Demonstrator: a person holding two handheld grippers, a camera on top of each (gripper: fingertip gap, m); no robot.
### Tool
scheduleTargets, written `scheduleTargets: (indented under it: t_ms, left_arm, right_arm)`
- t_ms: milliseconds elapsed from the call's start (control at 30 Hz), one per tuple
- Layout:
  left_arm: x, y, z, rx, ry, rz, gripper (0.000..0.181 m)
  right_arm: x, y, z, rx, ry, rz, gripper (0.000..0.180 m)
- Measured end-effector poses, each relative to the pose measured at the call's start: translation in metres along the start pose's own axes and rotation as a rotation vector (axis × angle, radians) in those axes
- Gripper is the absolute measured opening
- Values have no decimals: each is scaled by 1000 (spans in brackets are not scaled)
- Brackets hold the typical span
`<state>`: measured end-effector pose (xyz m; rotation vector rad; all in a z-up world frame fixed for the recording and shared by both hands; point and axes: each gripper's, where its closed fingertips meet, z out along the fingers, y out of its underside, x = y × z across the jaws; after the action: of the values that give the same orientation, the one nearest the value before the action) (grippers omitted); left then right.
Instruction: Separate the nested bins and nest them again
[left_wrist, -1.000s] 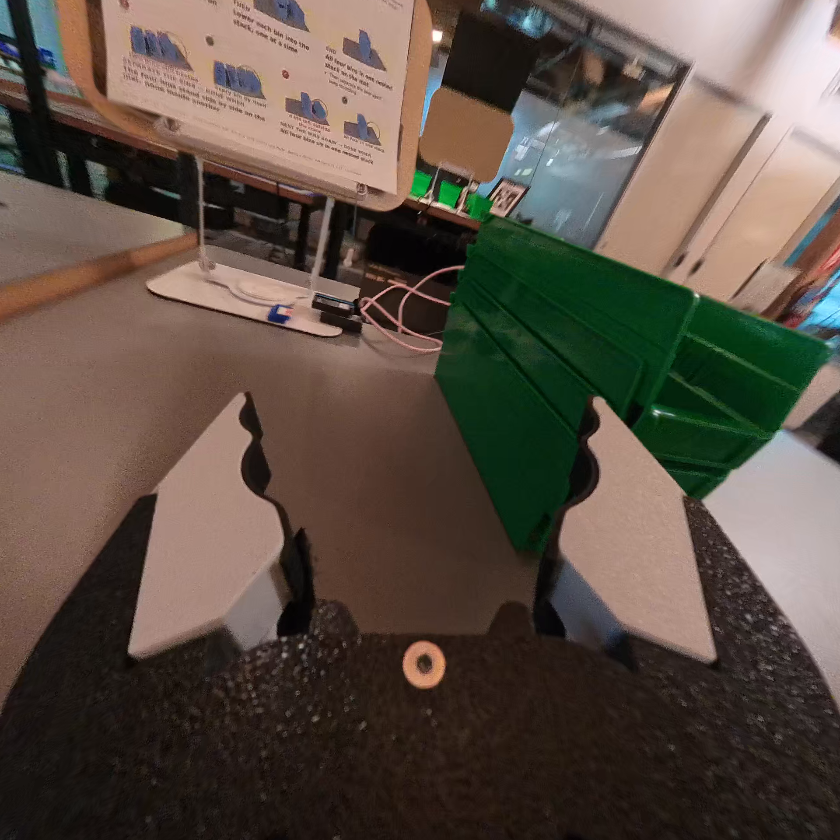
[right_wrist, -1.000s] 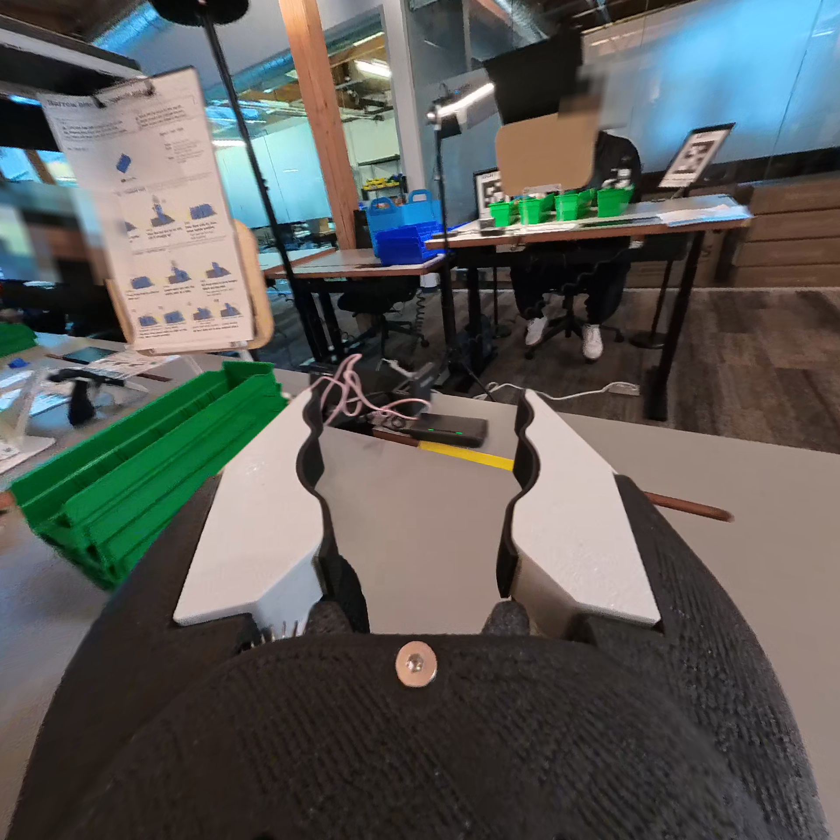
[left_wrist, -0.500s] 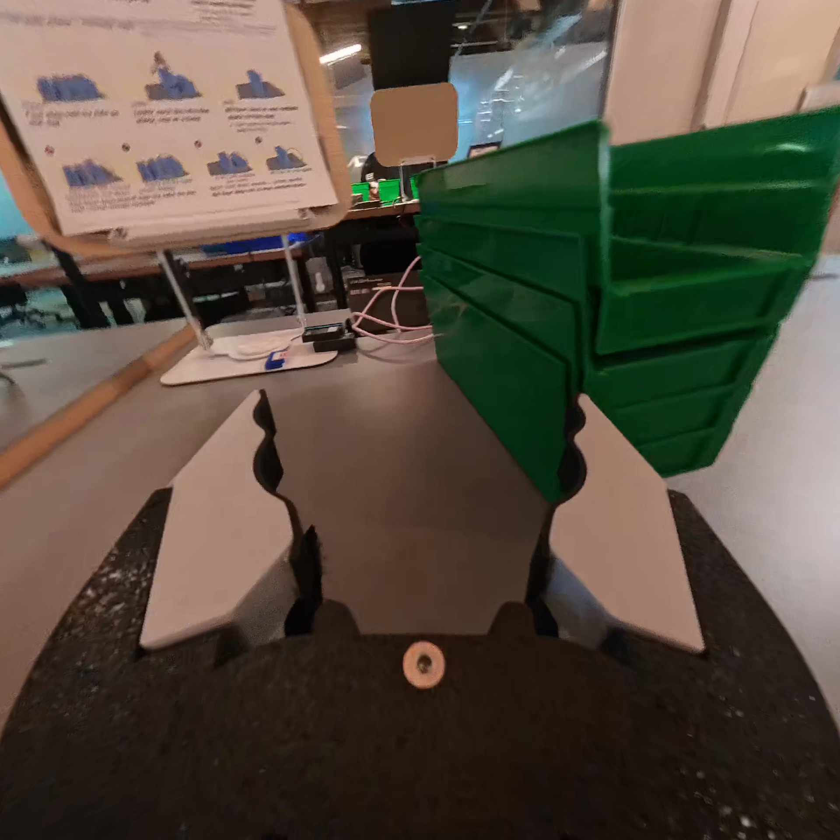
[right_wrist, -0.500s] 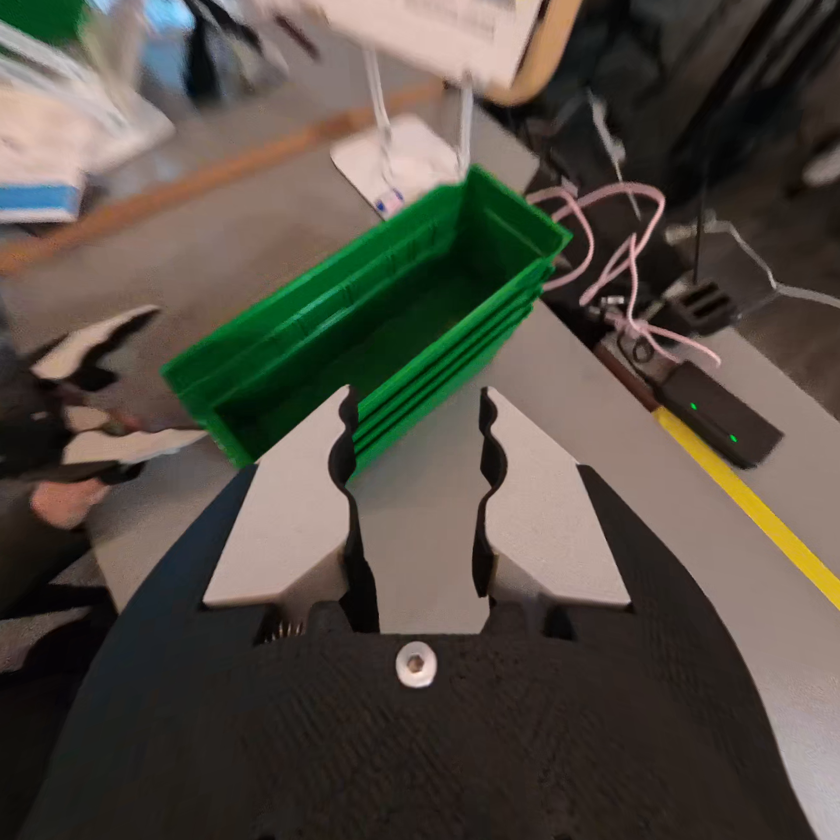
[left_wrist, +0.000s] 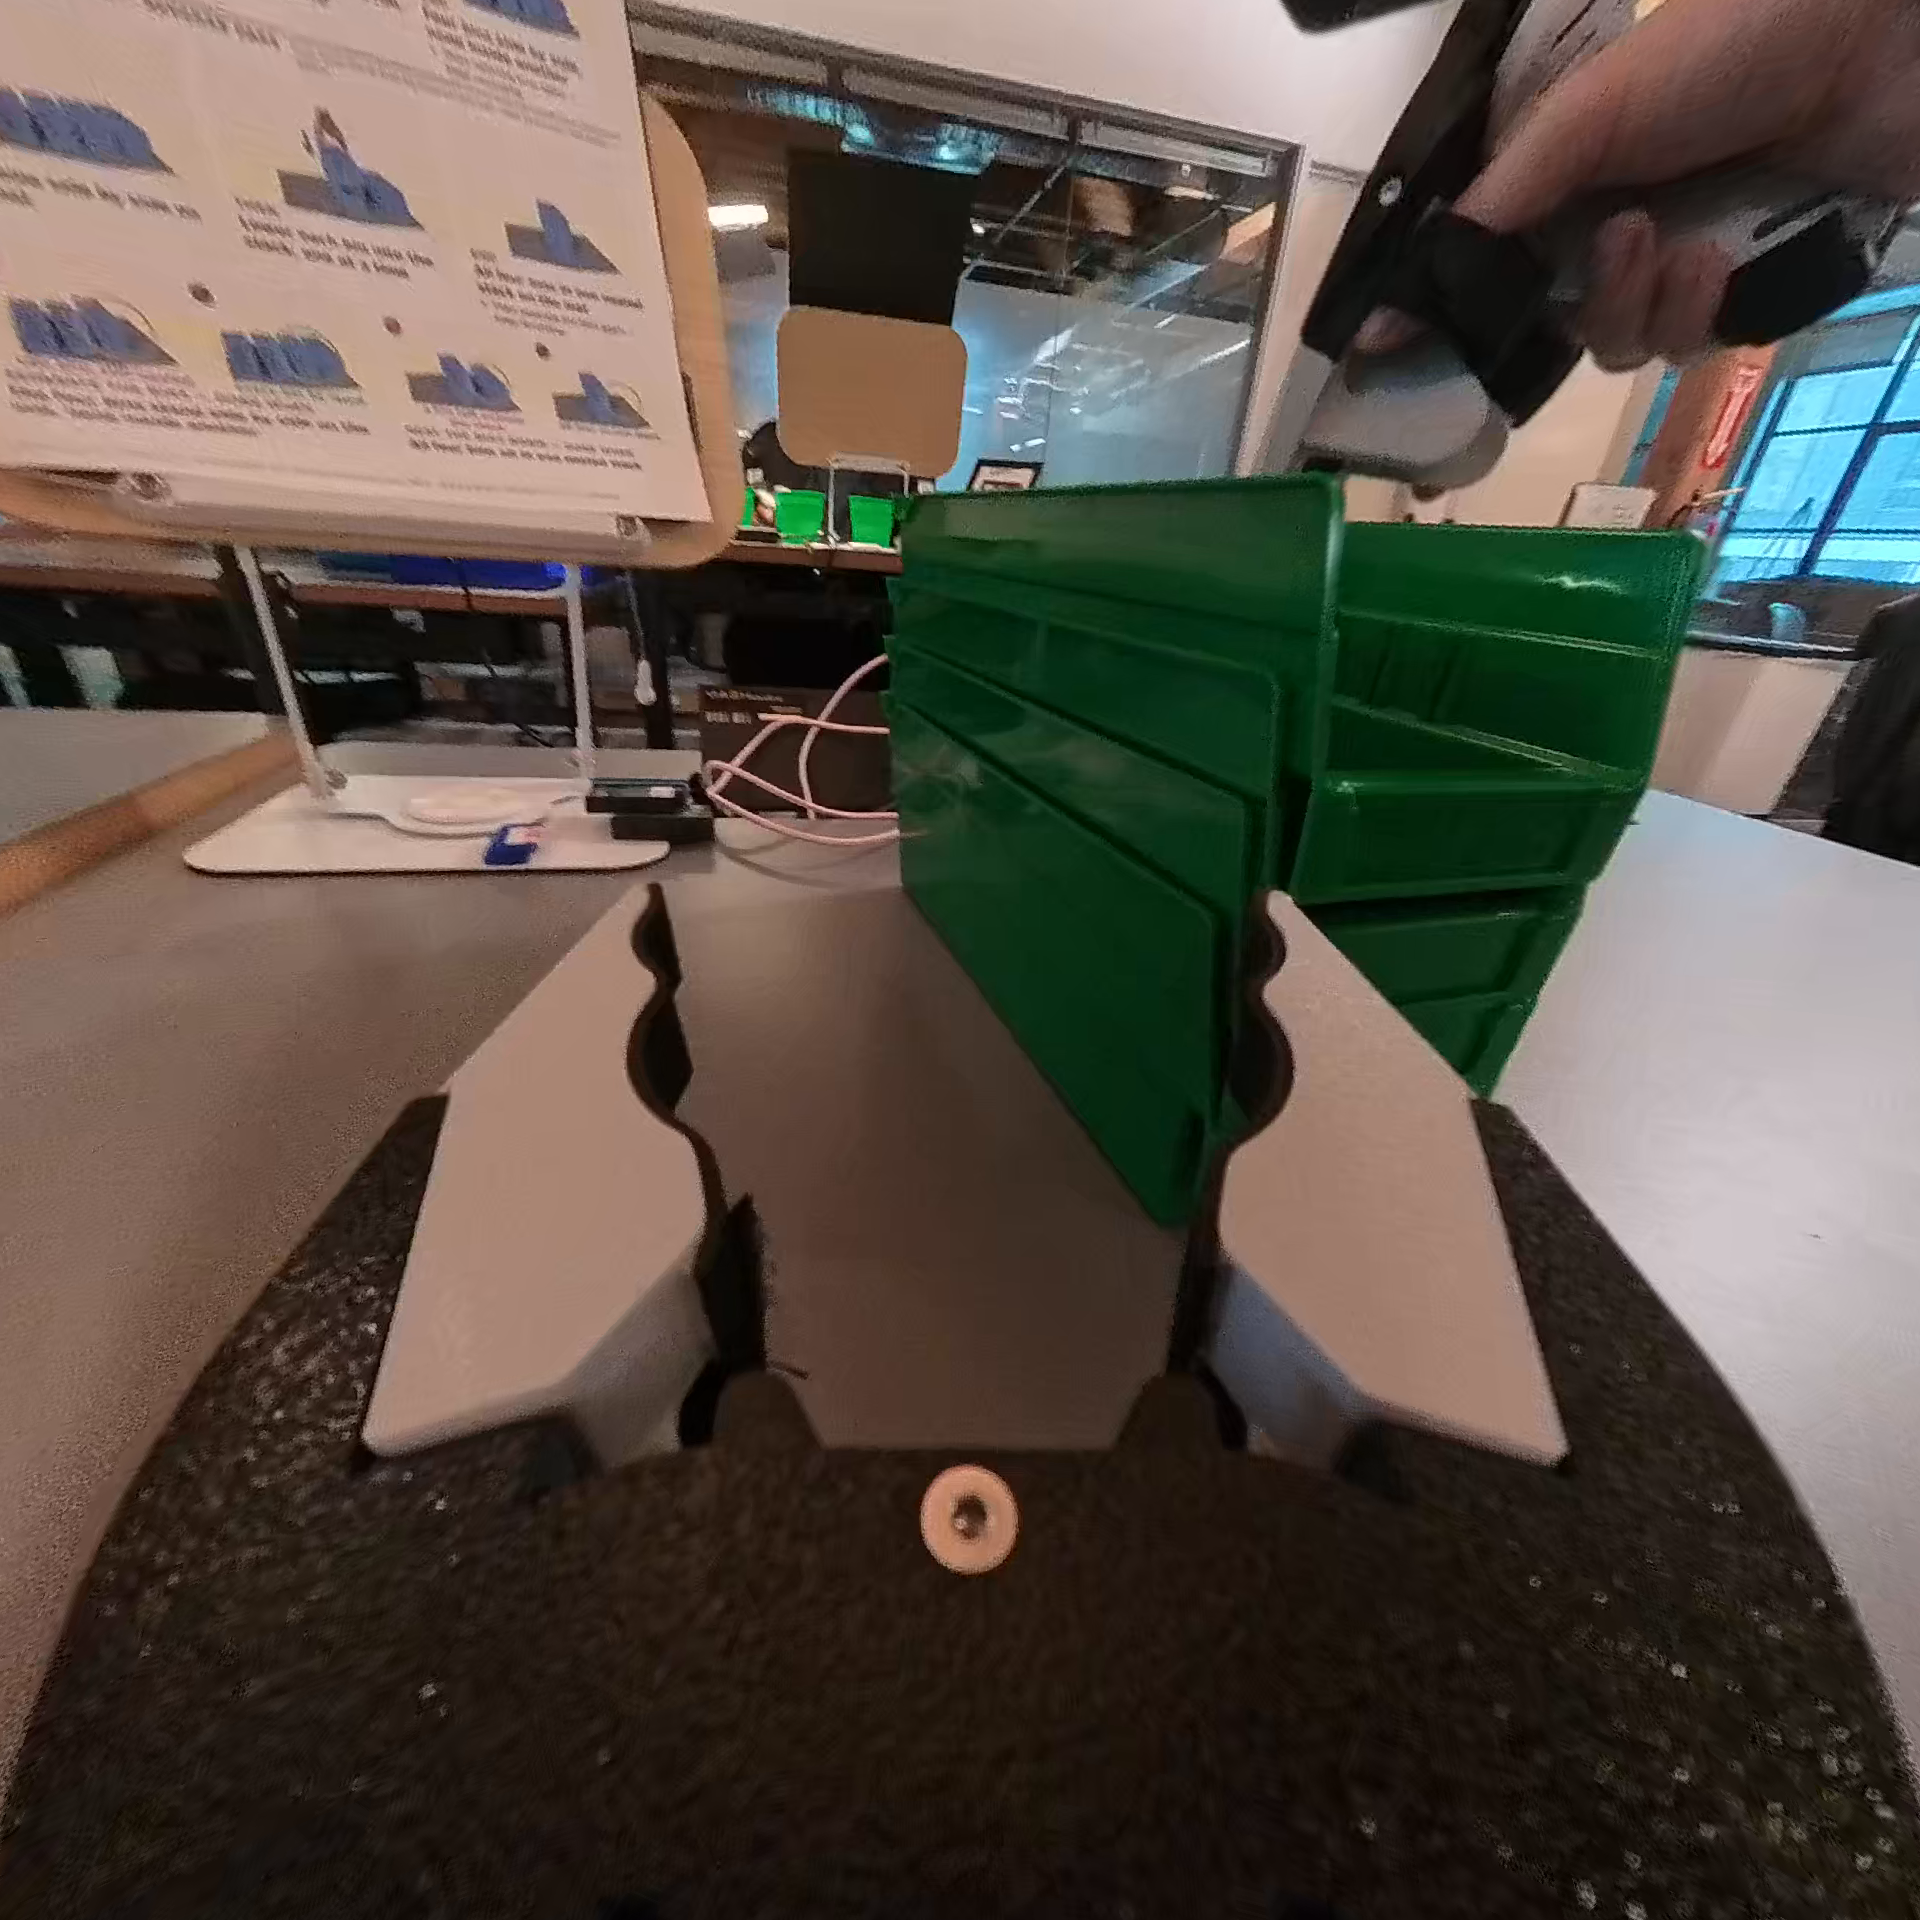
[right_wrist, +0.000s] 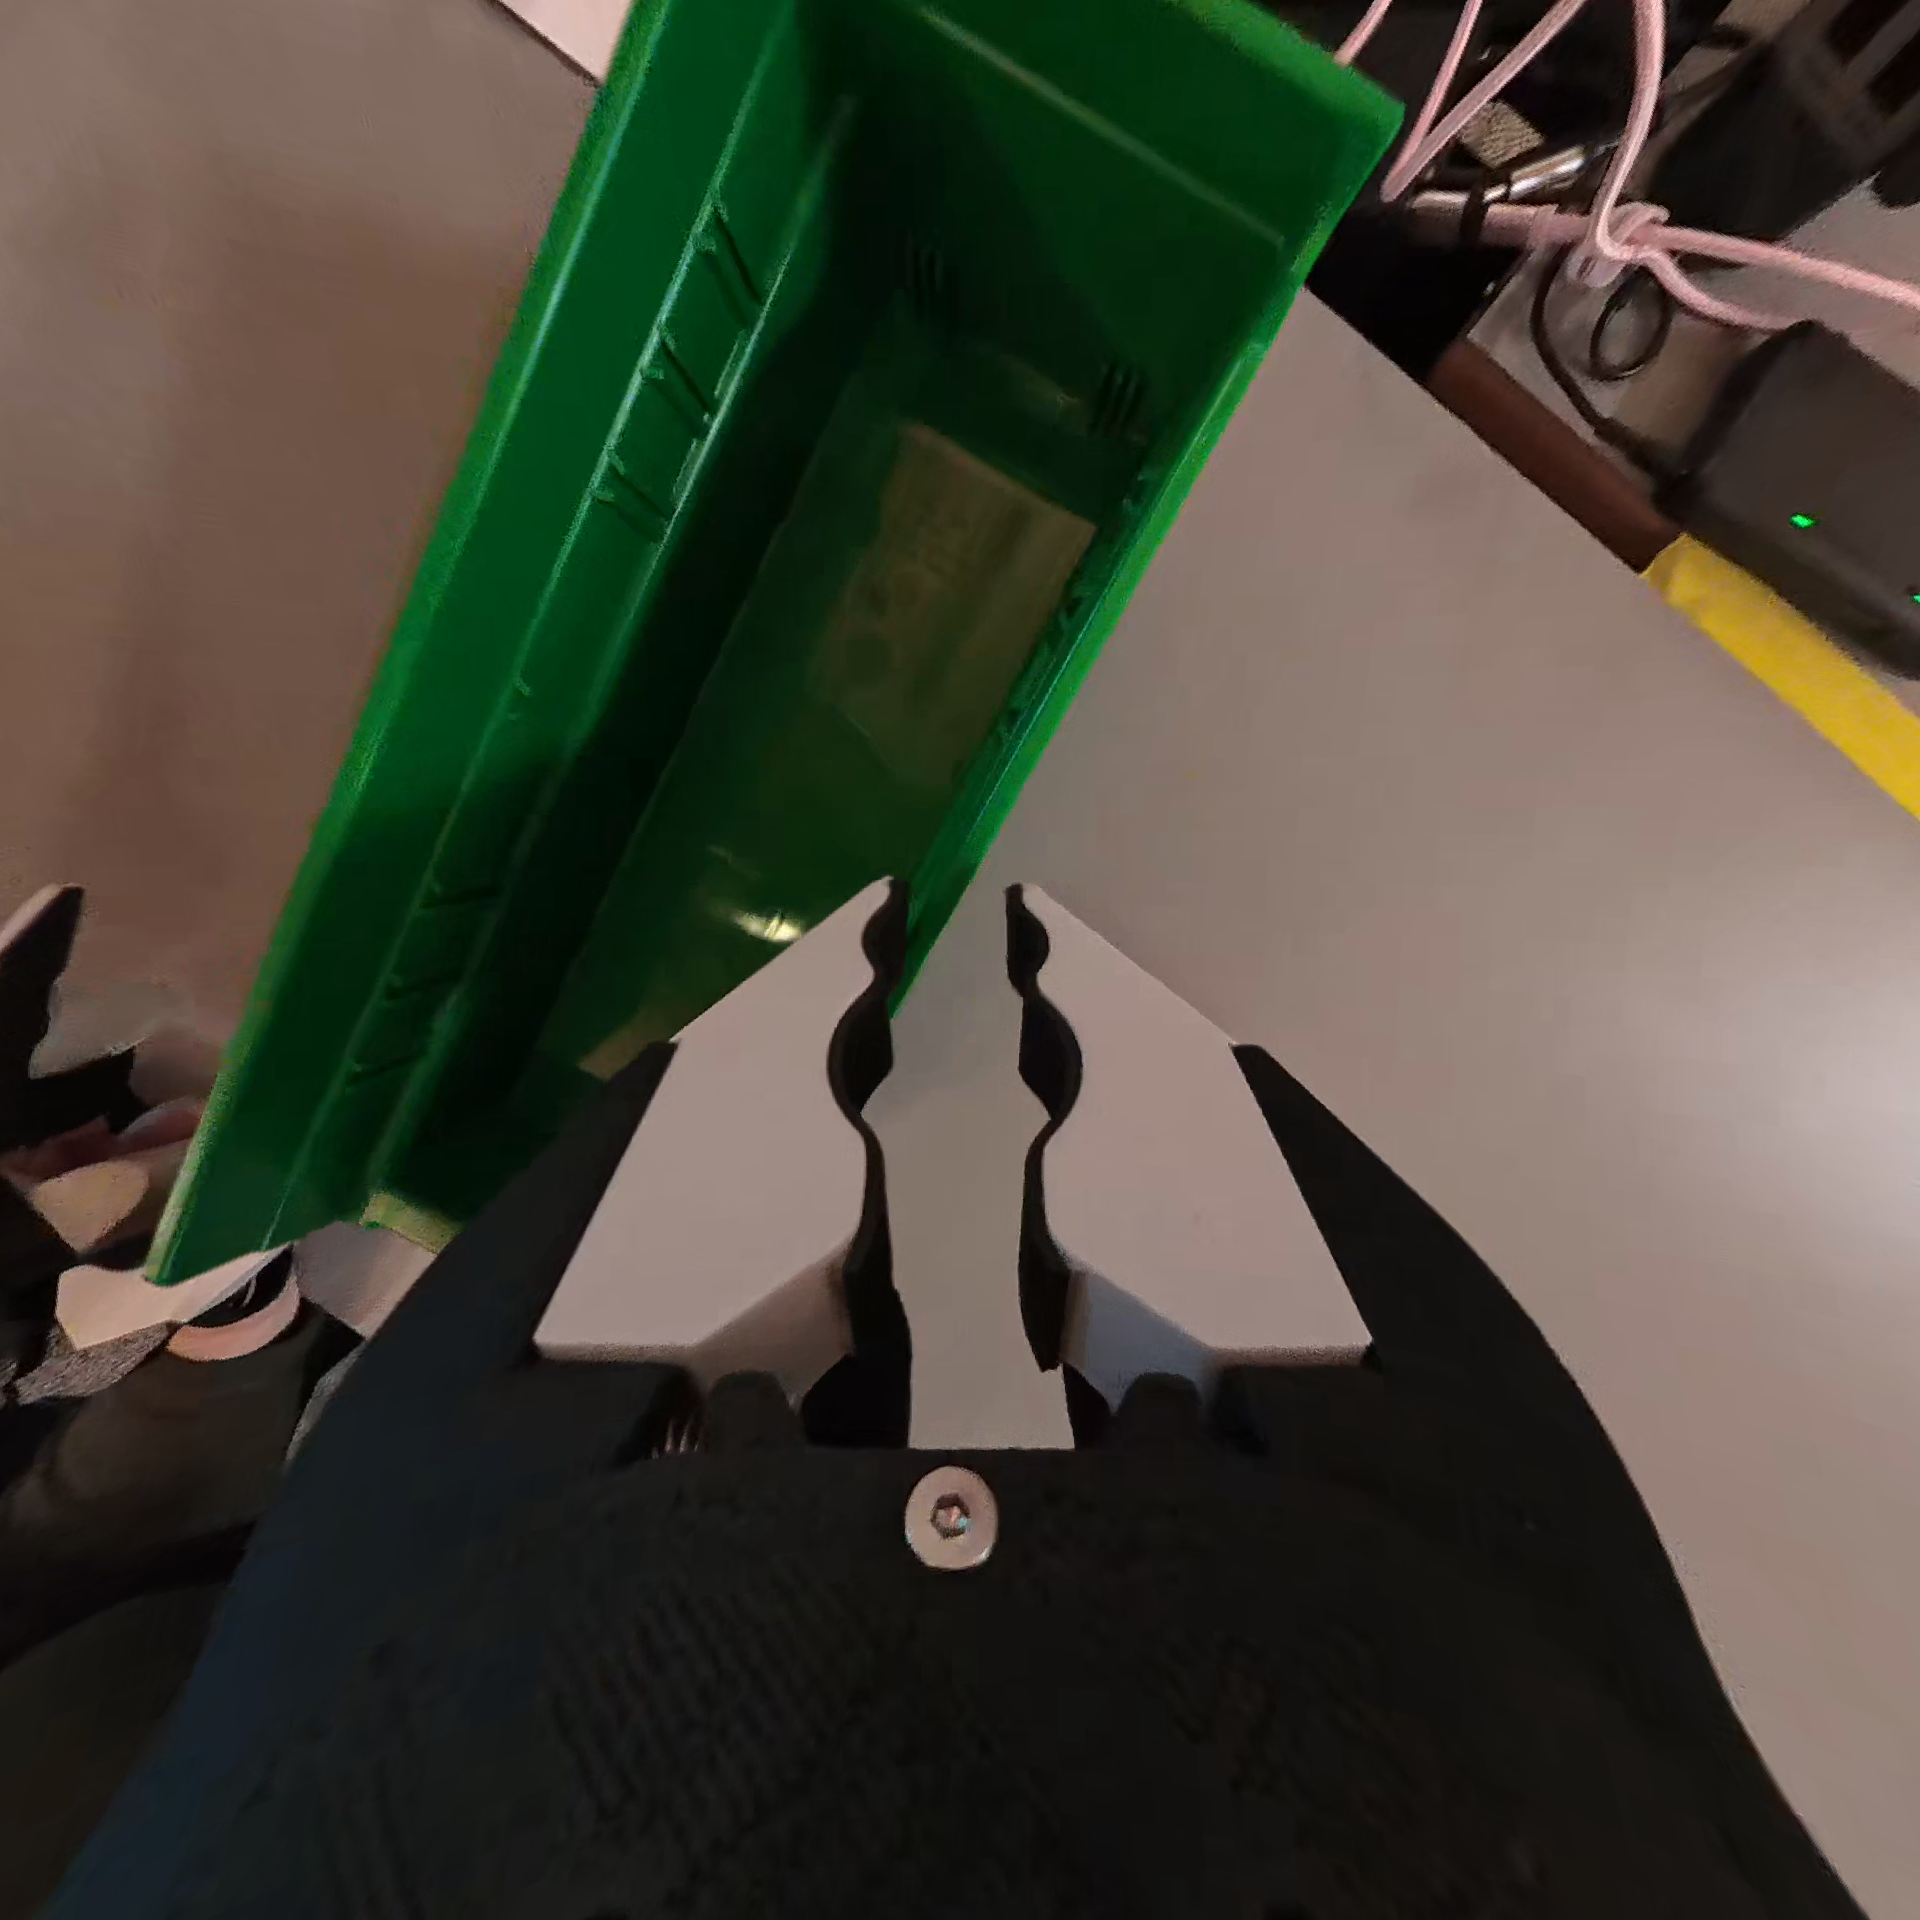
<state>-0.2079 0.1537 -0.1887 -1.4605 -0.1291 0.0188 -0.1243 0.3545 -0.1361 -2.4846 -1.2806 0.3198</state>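
The left gripper (left_wrist: 956, 1049) sits low over the grey table (left_wrist: 260, 1039) with its jaws spread wide and nothing between them. Its right finger lies just beside the near lower corner of the stack of nested green bins (left_wrist: 1195, 779); whether the black pad actually touches the plastic is hard to say. The bins stand upright on the table, their stepped rims showing one inside another along the long side and at the open front end.

The right gripper (right_wrist: 951, 914) points steeply down over the same stack (right_wrist: 831, 520), its jaws narrowed to a slim gap but not closed and not holding anything. The tip of its left finger overlaps the right-hand rim of the top bin, while the right finger hangs over bare table outside that wall, so the wall's edge lies about at the mouth of the gap. A pale rectangular label (right_wrist: 956, 603) lies on the floor of the innermost bin. In the left wrist view this gripper shows at the upper right, held in a person's hand (left_wrist: 1704, 145), just above the stack's top edge.

Beyond the bins, an instruction sheet on a stand (left_wrist: 332, 239) rises at the far left of the table, with pink cables (left_wrist: 800, 769) and small black devices (left_wrist: 655, 810) near its base. A strip of yellow tape (right_wrist: 1787, 675) marks the table edge on the right.
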Motion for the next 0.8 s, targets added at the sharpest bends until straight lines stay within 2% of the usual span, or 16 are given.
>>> scheduleTargets:
  t_ms: [233, 467, 667, 800]
  left_arm:
    - [0, 7, 3, -36, 30, -48, 100]
    - [3, 11, 4, -56, 38, -44, 98]
    - [1, 9, 3, -49, 31, -54, 98]
    - [3, 12, 4, -62, 38, -48, 97]
  right_arm:
    - [-1, -2, 1, -87, 119, -70, 8]
    - [-17, -15, -12, -61, 0, -17, 3]
    - [-12, -31, -54, 50, -117, 17, 2]
    - [10, -34, -97, 136, -146, 57, 2]
